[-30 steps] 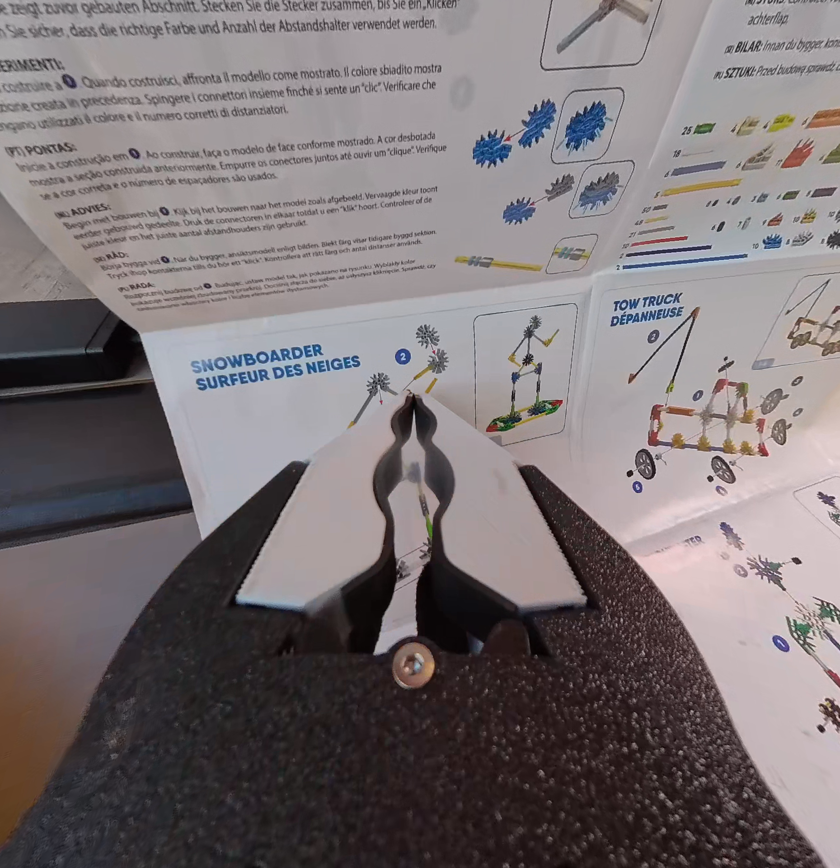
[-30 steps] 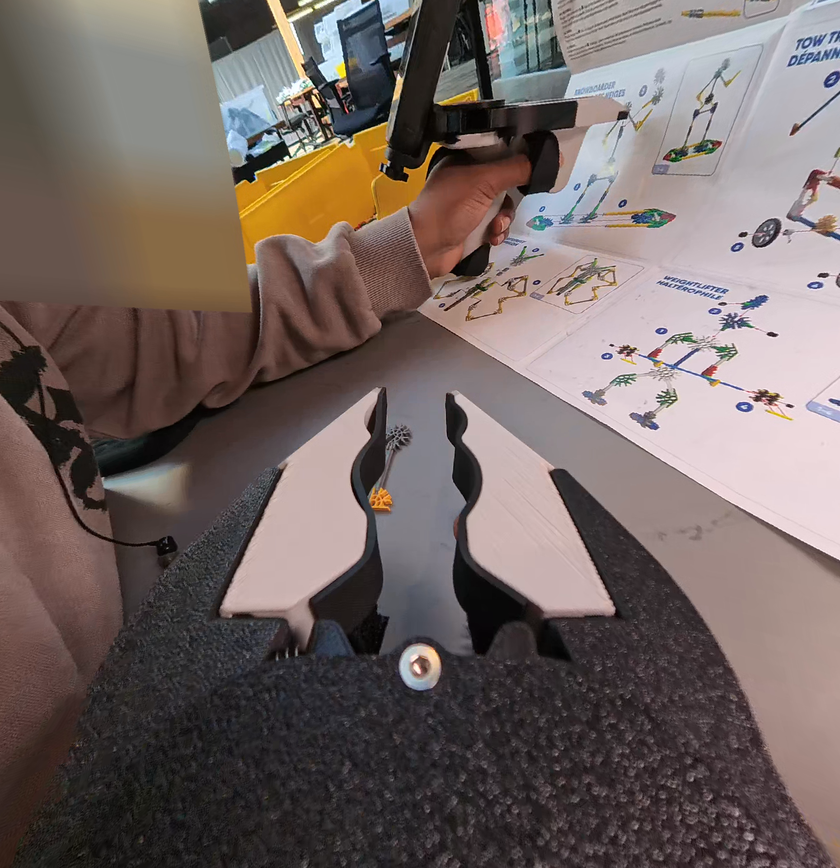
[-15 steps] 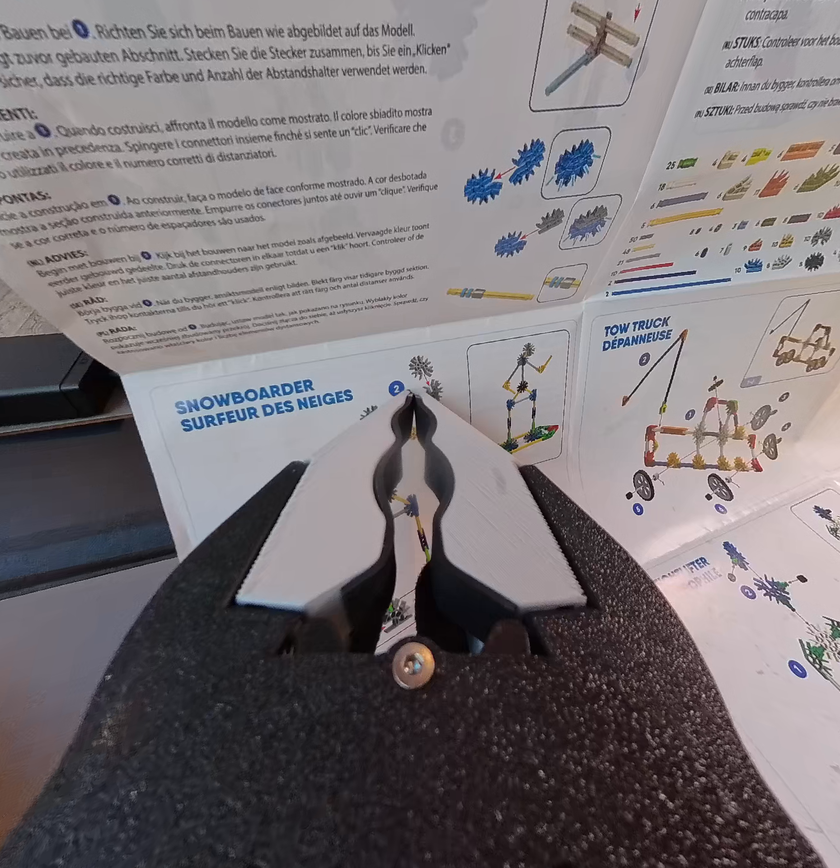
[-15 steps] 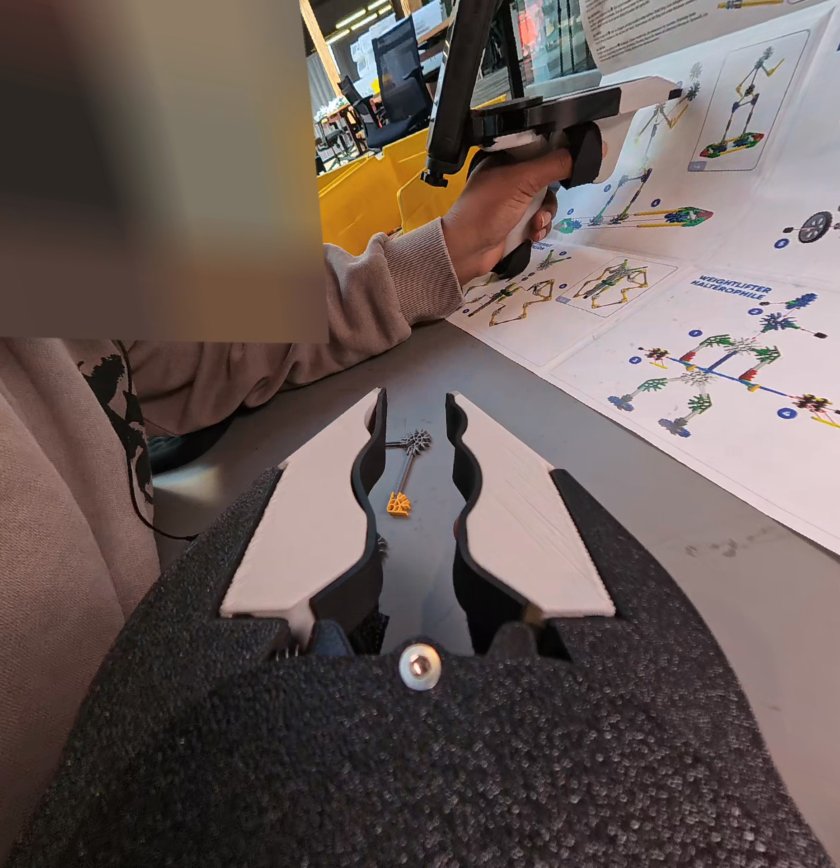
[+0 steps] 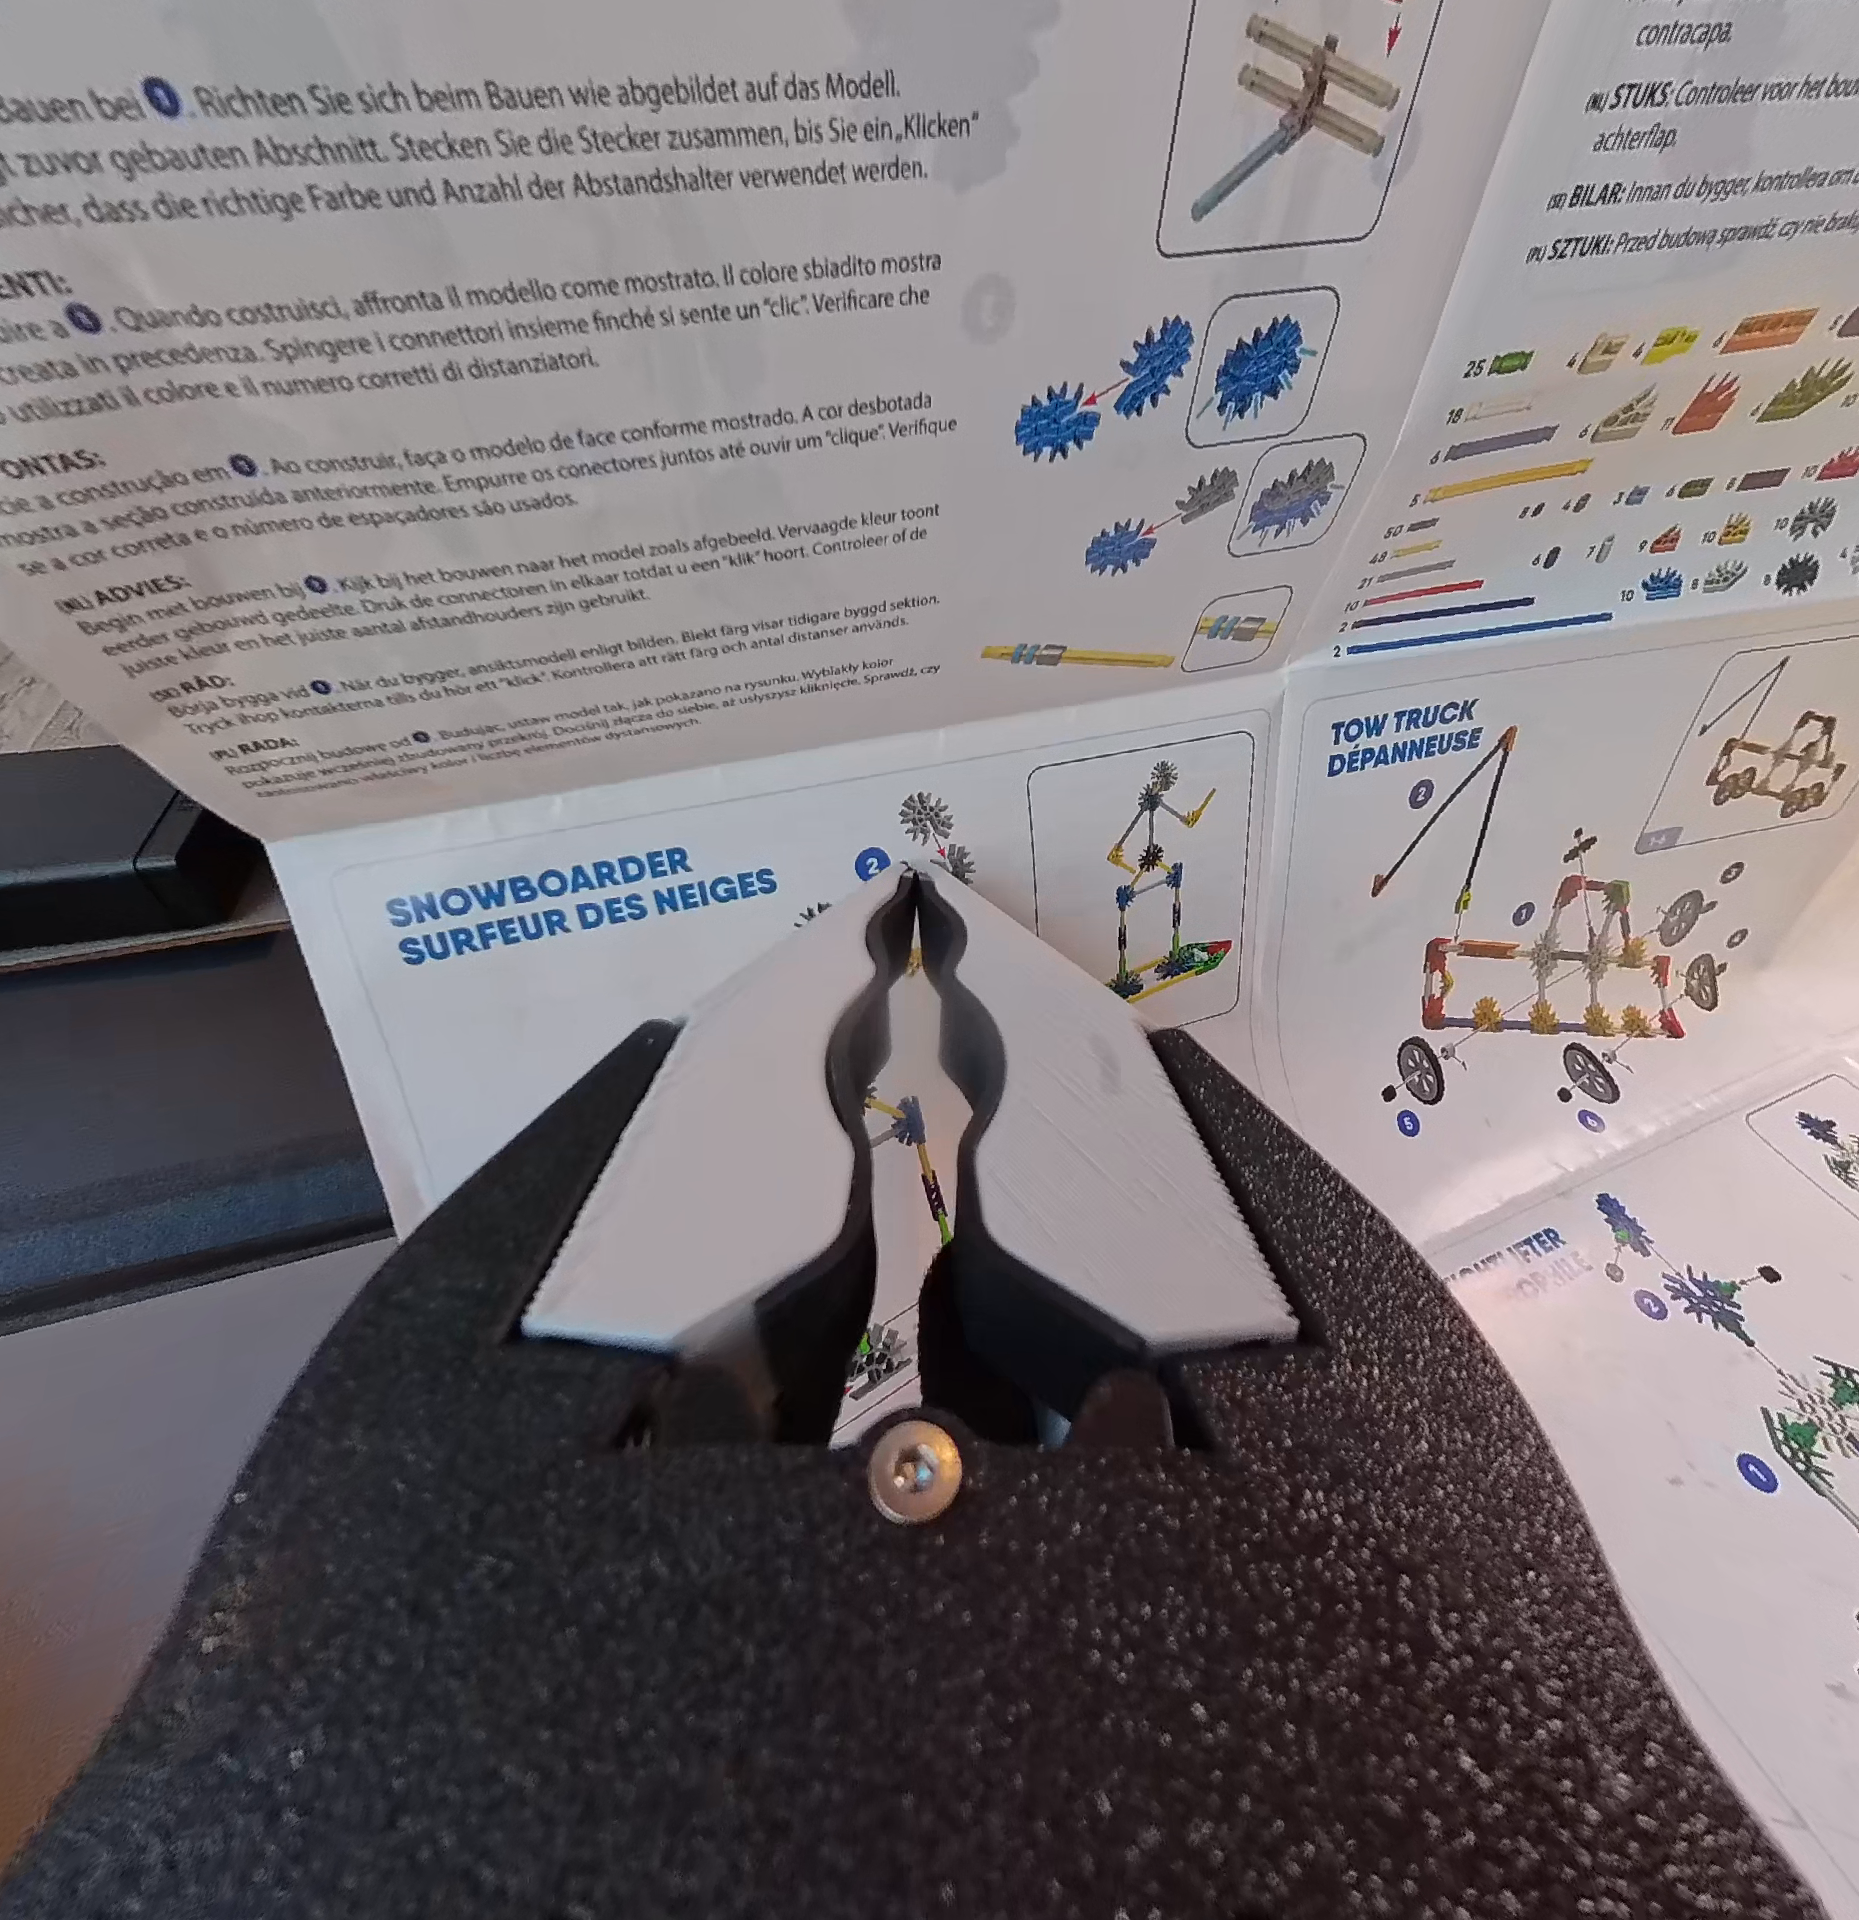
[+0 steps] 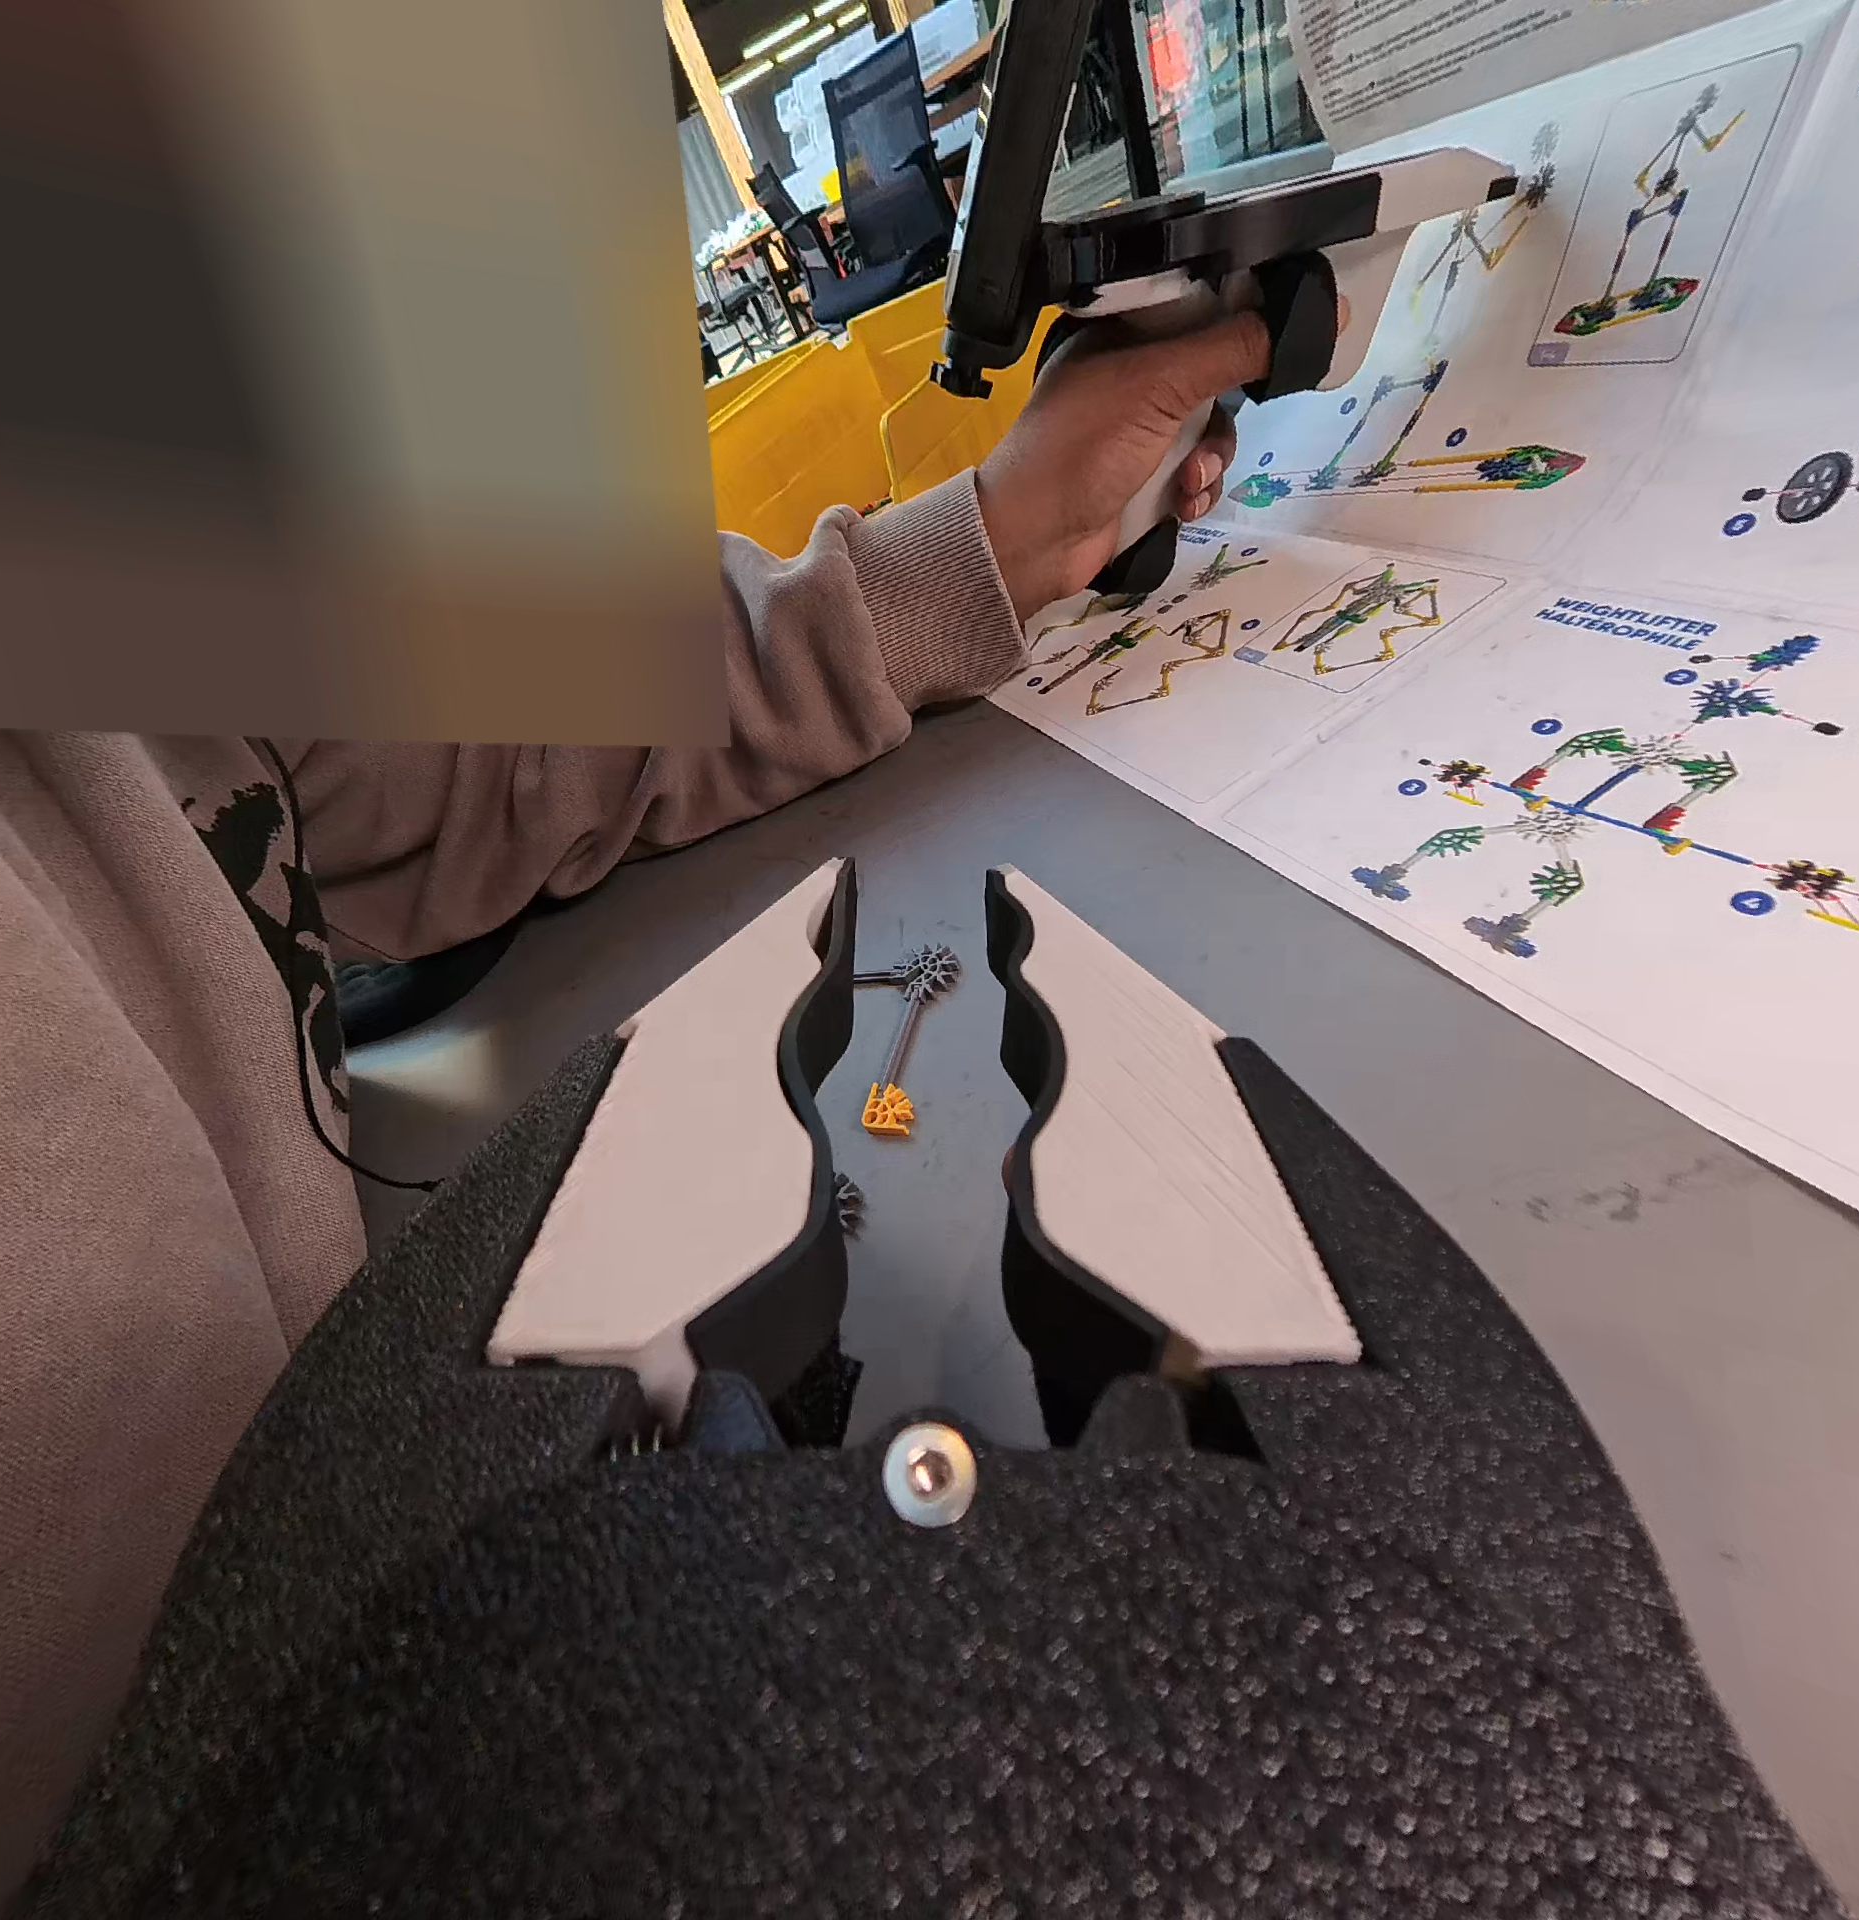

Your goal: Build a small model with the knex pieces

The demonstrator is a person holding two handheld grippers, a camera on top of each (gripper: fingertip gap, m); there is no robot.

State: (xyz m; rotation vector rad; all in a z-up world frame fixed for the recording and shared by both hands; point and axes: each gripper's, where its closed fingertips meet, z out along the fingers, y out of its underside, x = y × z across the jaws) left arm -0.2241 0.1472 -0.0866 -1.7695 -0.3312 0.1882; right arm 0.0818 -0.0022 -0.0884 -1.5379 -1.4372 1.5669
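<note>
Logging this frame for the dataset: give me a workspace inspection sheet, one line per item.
Surface: grey table, scuffed near the sheet's edge.
Things: small rod assembly with grey snowflake connector and orange connector, lying flat; another grey connector partly hidden.
Clutter: large instruction sheet, lower part flat, upper part standing up.
Grippers: left gripper shut, tips at the sheet; right gripper open above the rod assembly.
Cables: thin black cord on the person's top.
Surroundings: yellow bins, office chairs.
</note>
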